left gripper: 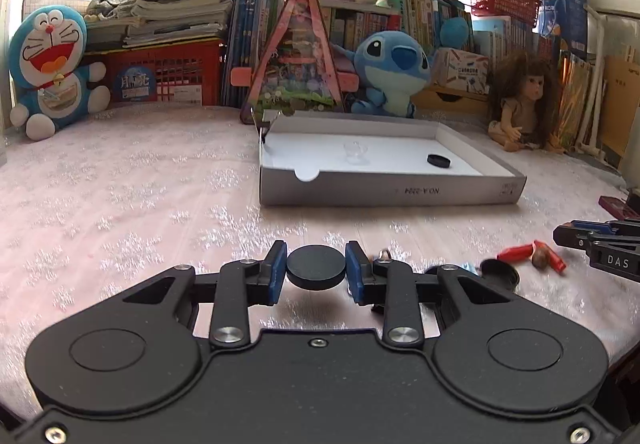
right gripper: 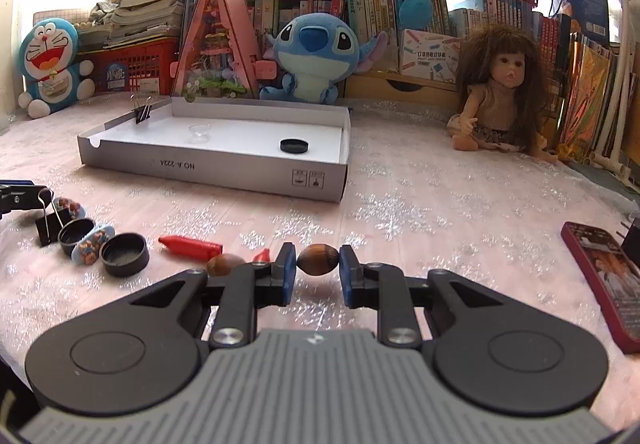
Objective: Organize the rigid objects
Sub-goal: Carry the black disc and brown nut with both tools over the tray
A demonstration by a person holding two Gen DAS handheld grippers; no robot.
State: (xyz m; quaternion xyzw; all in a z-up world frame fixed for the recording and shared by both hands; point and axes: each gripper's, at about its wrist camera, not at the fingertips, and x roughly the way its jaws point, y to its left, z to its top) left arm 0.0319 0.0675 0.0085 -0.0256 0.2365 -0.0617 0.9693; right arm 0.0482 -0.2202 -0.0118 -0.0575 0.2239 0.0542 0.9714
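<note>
My left gripper (left gripper: 316,271) is shut on a flat black round cap (left gripper: 316,266), held a little above the pink tablecloth. My right gripper (right gripper: 318,264) is shut on a brown nut (right gripper: 318,259) low over the cloth. Ahead lies a shallow grey box (left gripper: 384,192) (right gripper: 240,172) with a black cap (right gripper: 294,145), a clear little dish (right gripper: 200,132) and a binder clip (right gripper: 142,110) on its far wall. Left of my right gripper lie a second nut (right gripper: 224,264), a red crayon-like piece (right gripper: 192,246), two black caps (right gripper: 124,254), blue oval toys (right gripper: 92,244) and another binder clip (right gripper: 48,220).
A phone in a red case (right gripper: 604,276) lies at the right edge. A doll (right gripper: 496,100) sits at the back right. Plush toys (right gripper: 312,56), a pink triangular house model (left gripper: 298,56), red crates and stacked books line the back.
</note>
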